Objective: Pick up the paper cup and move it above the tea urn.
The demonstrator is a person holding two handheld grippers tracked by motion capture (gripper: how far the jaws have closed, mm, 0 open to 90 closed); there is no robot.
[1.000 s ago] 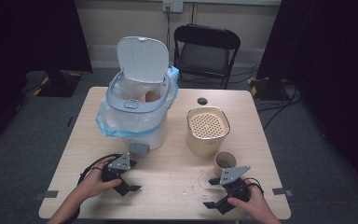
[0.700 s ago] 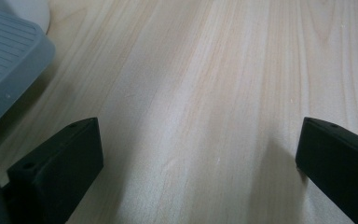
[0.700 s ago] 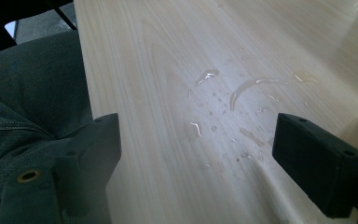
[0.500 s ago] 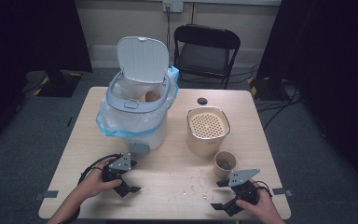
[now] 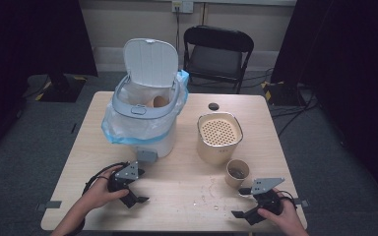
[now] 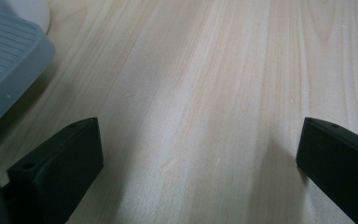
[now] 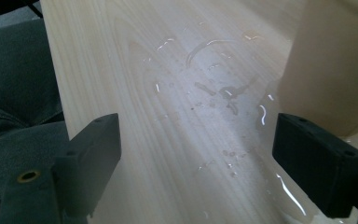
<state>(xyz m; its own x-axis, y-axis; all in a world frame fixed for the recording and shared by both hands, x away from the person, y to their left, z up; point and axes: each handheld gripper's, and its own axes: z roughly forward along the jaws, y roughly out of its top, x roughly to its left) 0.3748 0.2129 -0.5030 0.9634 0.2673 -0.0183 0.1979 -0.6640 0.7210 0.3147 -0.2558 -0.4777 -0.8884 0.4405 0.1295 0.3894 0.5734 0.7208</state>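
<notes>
Your right gripper [image 5: 250,203] has pulled back toward the table's near edge since a sec ago; jaws apart, empty. Paper cup [image 5: 237,173] now sits just beyond them, spill [image 7: 223,93] between. Left gripper [image 5: 130,189] unchanged, jaws apart, w/ nothing held. Looks like a wipe-up is due.

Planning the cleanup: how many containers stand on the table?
3: the bin at back left, the canister right of it, the cup in front of the canister.
</notes>
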